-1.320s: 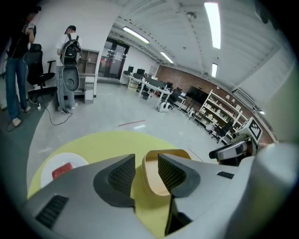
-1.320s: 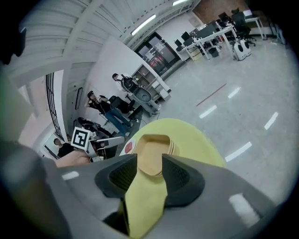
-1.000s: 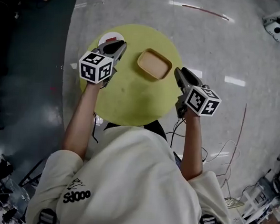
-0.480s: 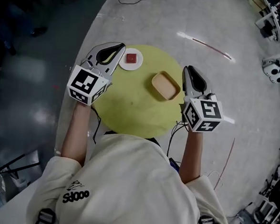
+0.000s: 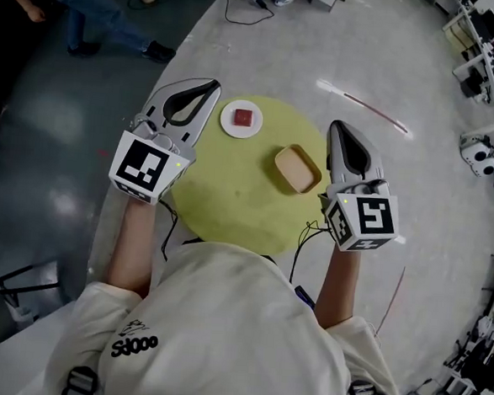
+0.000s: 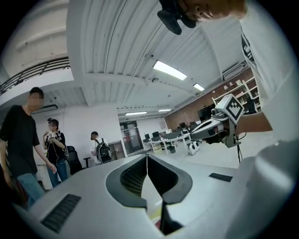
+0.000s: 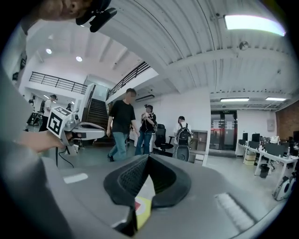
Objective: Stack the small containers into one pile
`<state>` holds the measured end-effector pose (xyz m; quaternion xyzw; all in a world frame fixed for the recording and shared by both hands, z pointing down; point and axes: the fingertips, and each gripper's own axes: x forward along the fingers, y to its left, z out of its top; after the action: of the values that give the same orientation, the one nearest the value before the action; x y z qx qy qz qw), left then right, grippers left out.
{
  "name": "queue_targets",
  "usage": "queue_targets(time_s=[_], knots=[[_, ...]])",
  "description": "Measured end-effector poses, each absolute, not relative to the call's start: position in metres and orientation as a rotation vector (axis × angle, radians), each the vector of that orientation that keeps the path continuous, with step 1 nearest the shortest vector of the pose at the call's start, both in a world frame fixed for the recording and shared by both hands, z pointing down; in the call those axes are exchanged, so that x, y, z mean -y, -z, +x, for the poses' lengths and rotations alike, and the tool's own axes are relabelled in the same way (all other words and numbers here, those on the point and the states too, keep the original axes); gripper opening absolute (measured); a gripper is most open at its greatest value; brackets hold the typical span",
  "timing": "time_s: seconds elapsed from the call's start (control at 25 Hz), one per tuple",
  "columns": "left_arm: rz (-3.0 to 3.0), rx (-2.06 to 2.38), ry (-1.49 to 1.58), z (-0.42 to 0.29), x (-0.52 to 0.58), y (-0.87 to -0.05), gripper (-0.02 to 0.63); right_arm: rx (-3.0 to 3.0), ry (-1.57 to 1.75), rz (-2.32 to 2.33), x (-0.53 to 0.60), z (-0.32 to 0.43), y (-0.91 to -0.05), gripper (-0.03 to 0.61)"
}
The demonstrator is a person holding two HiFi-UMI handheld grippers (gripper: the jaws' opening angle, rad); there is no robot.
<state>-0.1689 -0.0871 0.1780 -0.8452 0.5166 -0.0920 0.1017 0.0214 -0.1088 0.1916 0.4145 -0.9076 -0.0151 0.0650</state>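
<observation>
**Hovering shut above two containers that lie apart**

The left hand-held gripper (image 5: 211, 86) hangs over the left rim of the counter (image 5: 230, 191), jaws pressed together on nothing. The right hand-held gripper (image 5: 336, 125), over the counter's right rim, has just been closing its jaws, and they too meet with nothing between them. The tan container (image 5: 298, 169) lies near the counter's right edge. The white dish (image 5: 229, 125) lies at the far edge, well apart from it, so the two are not yet in one pile.

Likely faults: a descent with the jaws together would push rather than pinch, and the tan container could slide off the smooth top. Tipping the dish could shed the red block (image 5: 243, 116) at its centre. A round dish may also seat badly on a rectangular one.

The tan container is shallow, round-cornered and raised at the rim. From overhead it is unclear whether it is one piece or several nested. The counter is round and matte yellow-green, and the jaw pads are dark and ribbed.
</observation>
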Motion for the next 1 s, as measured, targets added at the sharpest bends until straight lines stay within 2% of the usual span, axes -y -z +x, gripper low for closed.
queue_targets(time_s=[1.0], knots=[[-2.524,-1.511,0.357,-0.157,0.092,-0.204,0.011,2.676,0.037,1.234,0.110,0.026,-0.217,0.011]])
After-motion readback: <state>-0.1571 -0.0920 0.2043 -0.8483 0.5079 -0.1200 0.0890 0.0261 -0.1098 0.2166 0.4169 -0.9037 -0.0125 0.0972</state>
